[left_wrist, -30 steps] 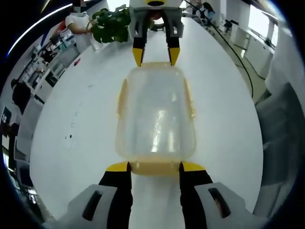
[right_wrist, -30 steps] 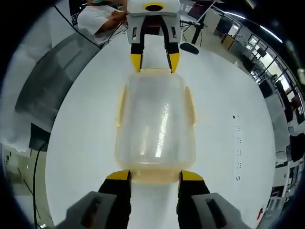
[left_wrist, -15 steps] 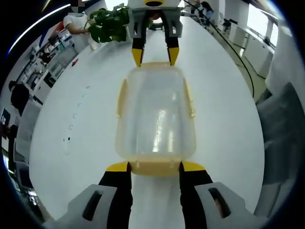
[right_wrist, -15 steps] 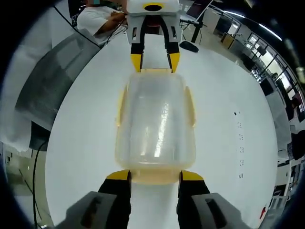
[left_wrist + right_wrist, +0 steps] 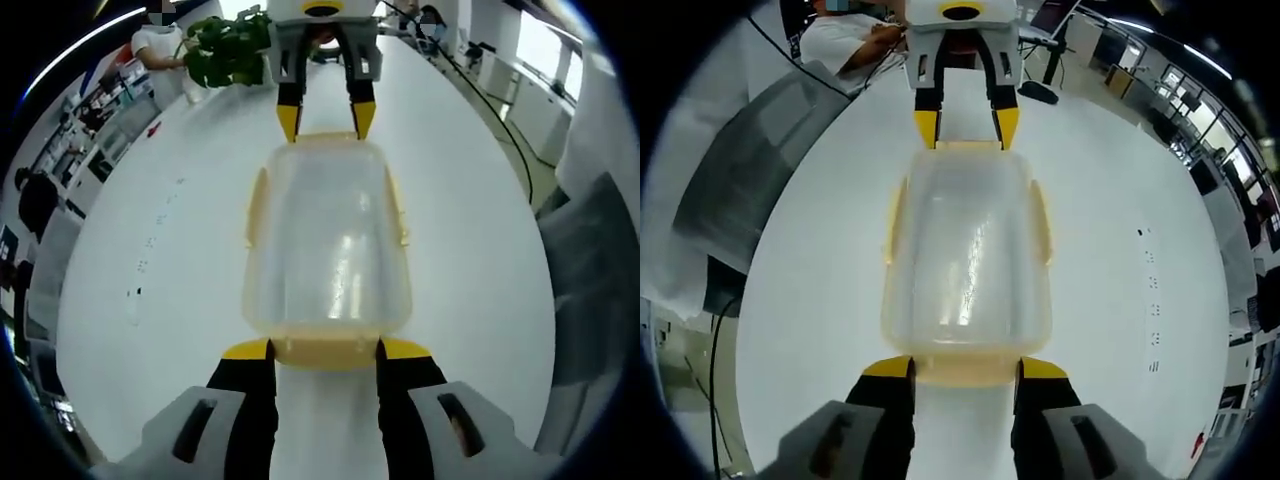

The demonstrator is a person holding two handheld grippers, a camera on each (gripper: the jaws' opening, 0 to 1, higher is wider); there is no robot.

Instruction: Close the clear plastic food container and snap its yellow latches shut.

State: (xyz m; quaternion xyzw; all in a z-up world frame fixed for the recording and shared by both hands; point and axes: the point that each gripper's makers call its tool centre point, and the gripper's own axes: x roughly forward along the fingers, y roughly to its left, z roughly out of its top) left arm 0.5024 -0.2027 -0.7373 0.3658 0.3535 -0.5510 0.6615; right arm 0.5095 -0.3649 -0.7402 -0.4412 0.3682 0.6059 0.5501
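A clear plastic container (image 5: 327, 240) with its lid on lies lengthwise on the white table (image 5: 470, 260), yellow latches along its sides and ends. My left gripper (image 5: 325, 350) holds the near yellow end latch (image 5: 325, 354), one jaw touching each side of it. At the far end the right gripper (image 5: 325, 118) grips the opposite end latch. In the right gripper view the same container (image 5: 967, 250) runs away from me. There my right gripper (image 5: 965, 368) clasps its near end latch (image 5: 965, 372), and the left gripper (image 5: 965, 128) sits at the far end.
A leafy green plant (image 5: 232, 48) stands at the table's far end, with a person (image 5: 160, 45) behind it. A seated person (image 5: 855, 40) is at the table's far end, near a dark mouse (image 5: 1038, 98). Small dark marks (image 5: 1148, 300) dot the table.
The table marks and the background have drifted a little in both views, while the container stays fixed between the two grippers. Both grips are unchanged.
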